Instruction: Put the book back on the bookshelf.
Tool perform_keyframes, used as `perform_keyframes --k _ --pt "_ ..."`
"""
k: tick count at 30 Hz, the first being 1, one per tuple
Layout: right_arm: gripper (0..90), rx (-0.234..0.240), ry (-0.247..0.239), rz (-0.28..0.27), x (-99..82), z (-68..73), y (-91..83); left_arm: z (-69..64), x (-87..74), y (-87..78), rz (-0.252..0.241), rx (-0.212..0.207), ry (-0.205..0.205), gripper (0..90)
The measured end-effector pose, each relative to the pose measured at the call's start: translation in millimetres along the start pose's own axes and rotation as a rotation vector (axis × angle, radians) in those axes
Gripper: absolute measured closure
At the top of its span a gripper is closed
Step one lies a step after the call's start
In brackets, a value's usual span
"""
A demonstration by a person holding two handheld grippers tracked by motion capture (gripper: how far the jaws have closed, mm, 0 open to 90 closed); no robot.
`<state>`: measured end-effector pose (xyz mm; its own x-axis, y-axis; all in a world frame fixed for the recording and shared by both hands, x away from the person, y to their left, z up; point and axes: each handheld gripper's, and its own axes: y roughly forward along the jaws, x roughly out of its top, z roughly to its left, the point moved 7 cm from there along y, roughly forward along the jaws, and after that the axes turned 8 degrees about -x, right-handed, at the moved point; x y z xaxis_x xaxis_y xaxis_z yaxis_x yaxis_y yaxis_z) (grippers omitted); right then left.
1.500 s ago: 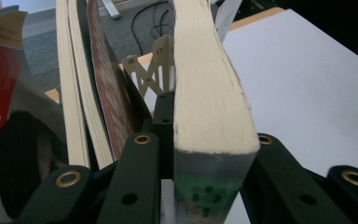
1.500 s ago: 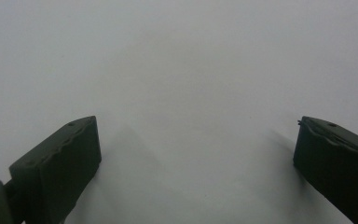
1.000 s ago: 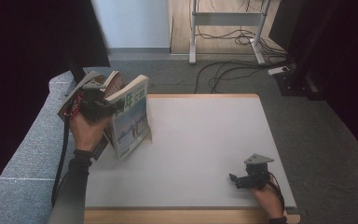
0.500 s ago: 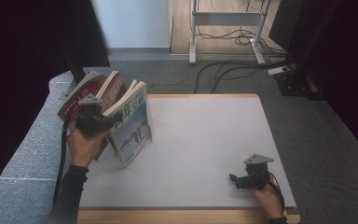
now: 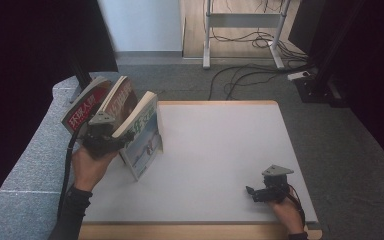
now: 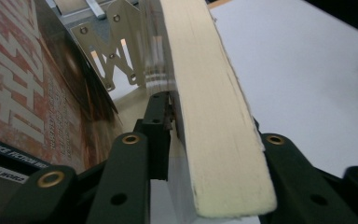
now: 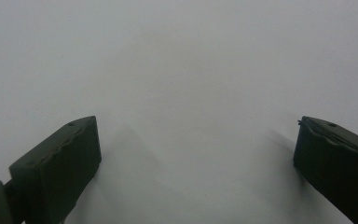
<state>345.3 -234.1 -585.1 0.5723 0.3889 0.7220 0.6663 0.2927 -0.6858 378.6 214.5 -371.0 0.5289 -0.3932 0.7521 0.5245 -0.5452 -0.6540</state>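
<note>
Left gripper is clamped on the page edge of a blue-covered book, held tilted above the tabletop's left edge beside two red-covered books. Right gripper rests near the front right corner, jaws apart and empty. Risk: the narrow grip lets the book twist, slip, or knock its neighbours.

Blue book's lower cover text too small to read. Left hand-held gripper fingertips hidden behind its page block. At 9 o'clock, red cover cropped by frame edge.
</note>
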Motion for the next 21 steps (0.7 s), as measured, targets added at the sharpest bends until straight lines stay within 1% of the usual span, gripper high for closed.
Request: perform_keyframes --k 3,5,6,9,12,16,20,21 --pt "0.2 0.000 0.000 0.000 0.0 0.0 0.0 -1.8 -2.3 0.2 0.014 0.012 0.017 62.8" --pt "0.2 0.000 0.000 0.000 0.0 0.0 0.0 -3.6 -4.9 1.0 0.021 0.006 0.023 60.1" --pt "0.2 0.000 0.000 0.000 0.0 0.0 0.1 -4.1 -6.5 1.2 0.025 0.010 0.029 59.1" --pt "0.2 0.000 0.001 0.000 0.0 0.0 0.0 -5.9 -12.3 2.7 0.031 0.005 0.032 57.7" --pt "0.2 0.000 0.001 0.001 0.0 0.0 0.0 -7.7 -18.2 2.7 0.032 0.006 0.046 55.7" --pt "0.2 0.000 0.000 0.000 0.0 0.0 0.0 -8.2 -28.7 4.8 0.036 -0.003 0.040 55.8" --pt "0.2 0.000 -0.001 0.000 0.0 0.0 0.0 -7.3 -43.6 10.3 0.042 -0.016 0.025 56.4" --pt "0.1 0.000 -0.001 0.000 0.0 0.0 0.0 -6.9 -47.6 12.1 0.047 -0.017 0.026 56.7"
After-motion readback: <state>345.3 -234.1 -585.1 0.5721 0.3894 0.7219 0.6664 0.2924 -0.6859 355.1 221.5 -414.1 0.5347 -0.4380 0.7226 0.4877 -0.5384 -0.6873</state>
